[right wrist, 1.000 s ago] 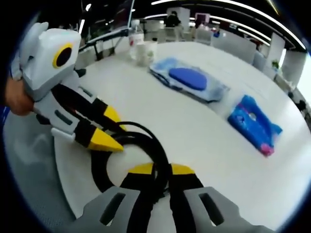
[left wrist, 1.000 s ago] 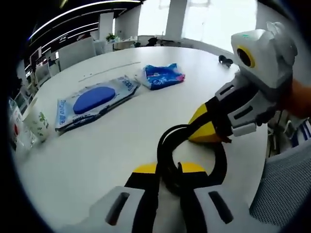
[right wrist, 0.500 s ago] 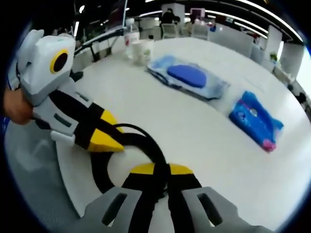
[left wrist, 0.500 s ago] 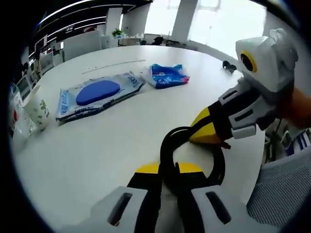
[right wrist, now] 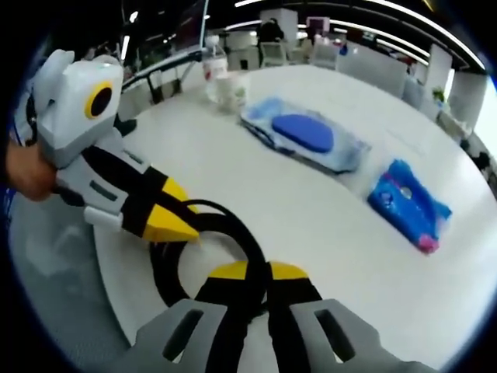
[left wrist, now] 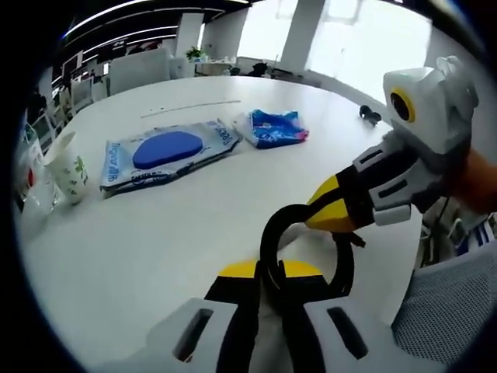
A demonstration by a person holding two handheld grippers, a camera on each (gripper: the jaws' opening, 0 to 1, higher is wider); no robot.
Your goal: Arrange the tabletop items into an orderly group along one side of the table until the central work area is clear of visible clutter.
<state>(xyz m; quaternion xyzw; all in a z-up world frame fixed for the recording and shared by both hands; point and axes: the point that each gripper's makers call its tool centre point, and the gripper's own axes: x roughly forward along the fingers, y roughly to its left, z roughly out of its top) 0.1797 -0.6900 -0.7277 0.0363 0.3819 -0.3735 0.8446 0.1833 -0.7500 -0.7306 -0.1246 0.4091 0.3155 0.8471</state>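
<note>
Currently both the left gripper [left wrist: 268, 272] and right gripper [right wrist: 257, 273] pinch the black coiled rubber cable [right wrist: 225, 233] above the white counter [right wrist: 326, 225]. Next: carry it beside the flat blue wipes packet [left wrist: 167, 149].

Both hand-held grippers, left [left wrist: 268, 273] and right [right wrist: 258, 273], are clamped, tips nearly meeting.
</note>
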